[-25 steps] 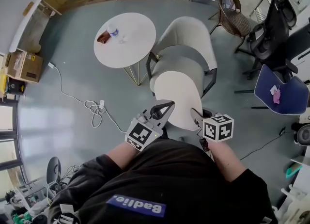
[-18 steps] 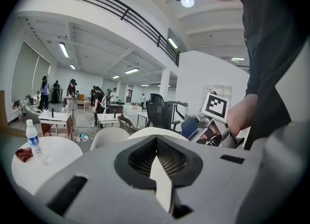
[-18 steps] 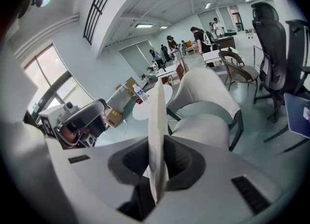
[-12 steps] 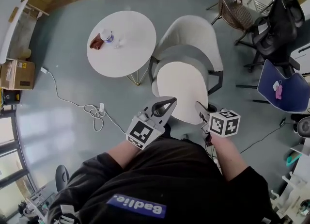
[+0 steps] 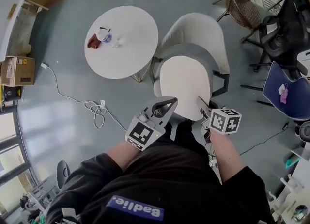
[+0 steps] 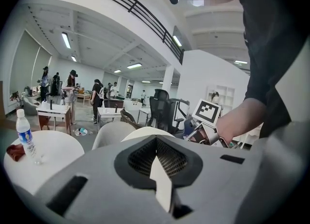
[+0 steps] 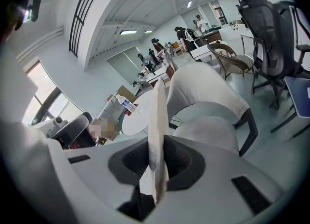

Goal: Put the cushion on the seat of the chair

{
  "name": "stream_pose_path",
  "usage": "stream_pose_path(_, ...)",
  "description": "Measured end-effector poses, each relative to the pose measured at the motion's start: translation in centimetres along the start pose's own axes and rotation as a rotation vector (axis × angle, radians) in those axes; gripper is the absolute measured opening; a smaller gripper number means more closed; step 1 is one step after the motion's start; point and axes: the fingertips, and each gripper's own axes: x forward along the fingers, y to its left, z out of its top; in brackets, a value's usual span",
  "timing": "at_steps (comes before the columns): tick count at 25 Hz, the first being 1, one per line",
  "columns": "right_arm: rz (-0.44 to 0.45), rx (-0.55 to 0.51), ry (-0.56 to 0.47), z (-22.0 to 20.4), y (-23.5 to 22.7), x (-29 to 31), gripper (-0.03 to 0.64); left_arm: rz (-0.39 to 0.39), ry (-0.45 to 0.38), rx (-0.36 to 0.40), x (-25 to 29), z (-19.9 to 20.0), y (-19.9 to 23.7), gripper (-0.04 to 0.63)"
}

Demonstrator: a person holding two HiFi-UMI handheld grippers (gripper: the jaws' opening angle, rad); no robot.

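A cream oval cushion [image 5: 185, 85] hangs tilted over the grey seat [image 5: 180, 53] of a white armchair [image 5: 198, 31]. It hides most of the seat. My left gripper [image 5: 166, 105] is shut on the cushion's near left edge. My right gripper [image 5: 202, 105] is shut on its near right edge. In the left gripper view a cream wedge of cushion [image 6: 161, 182] is pinched in the left gripper [image 6: 157, 162]. In the right gripper view the cushion [image 7: 157, 121] stands edge-on in the right gripper [image 7: 156, 169], with the armchair [image 7: 208, 94] beyond and its seat [image 7: 209, 132] below.
A round white table [image 5: 127, 48] stands left of the armchair with a water bottle [image 5: 102, 35] and a brown object [image 5: 92, 41]. A white cable [image 5: 93, 107] lies on the floor. A wicker chair [image 5: 243, 6], black office chair [image 5: 282, 31] and blue chair [image 5: 289, 91] stand right.
Both grippers have carried the cushion forward and down toward the armchair. The cushion now covers more of the seat. Both grips look unchanged.
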Motion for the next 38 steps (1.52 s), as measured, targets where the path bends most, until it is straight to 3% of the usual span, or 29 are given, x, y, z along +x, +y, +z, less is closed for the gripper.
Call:
stream_pose_path(10, 0.059, 0.053, 0.007, 0.9, -2.9, 4.8, 0.067, 0.076, 0.013, -0.043, 3.2, -1.8, 0.8, 0.015)
stream_pose_path(15, 0.063, 0.082, 0.000, 1.0, -4.3, 7.0, 0.067, 0.105, 0.026, -0.103, 3.8, -2.4, 0.6, 0.015)
stream_pose_path(38, 0.102, 0.327, -0.071, -2.7, -10.5, 12.6, 0.067, 0.100, 0.111, -0.107, 5.3, -7.6, -0.1, 0.015)
